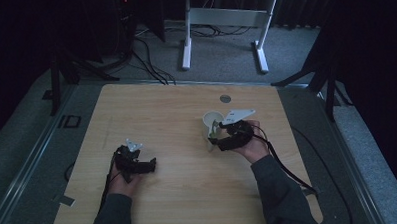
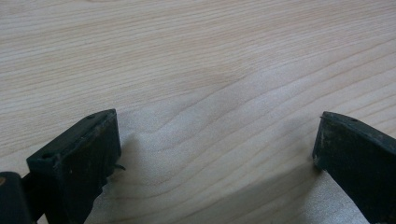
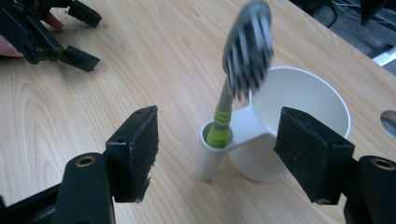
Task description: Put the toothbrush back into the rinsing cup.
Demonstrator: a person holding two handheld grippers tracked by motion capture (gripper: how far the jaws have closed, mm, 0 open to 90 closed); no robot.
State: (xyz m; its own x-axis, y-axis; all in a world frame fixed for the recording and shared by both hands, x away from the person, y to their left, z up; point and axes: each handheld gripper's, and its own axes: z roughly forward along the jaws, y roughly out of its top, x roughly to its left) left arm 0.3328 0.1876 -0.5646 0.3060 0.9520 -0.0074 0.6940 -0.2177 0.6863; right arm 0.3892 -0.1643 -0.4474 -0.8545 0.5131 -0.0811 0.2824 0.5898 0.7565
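Observation:
A white cup [image 3: 299, 107] with a side tube holder [image 3: 210, 156] stands on the wooden table [image 1: 176, 118]. A toothbrush [image 3: 247, 51] with a grey and green handle stands upright in the tube, bristles up. My right gripper [image 3: 217, 156] is open, its jaws on either side of the tube and not touching it. In the high view the right gripper [image 1: 215, 136] sits just right of the cup [image 1: 211, 120]. My left gripper [image 1: 144, 164] rests low over the table at the front left, open with nothing between its jaws [image 2: 215, 154]. The left gripper [image 3: 60, 35] also appears far off in the right gripper view.
A round grey grommet [image 1: 225, 98] is set in the table near its far edge. Behind the table stand white desk legs [image 1: 186, 37] and cables on a grey carpet. Black stand legs flank the table on both sides.

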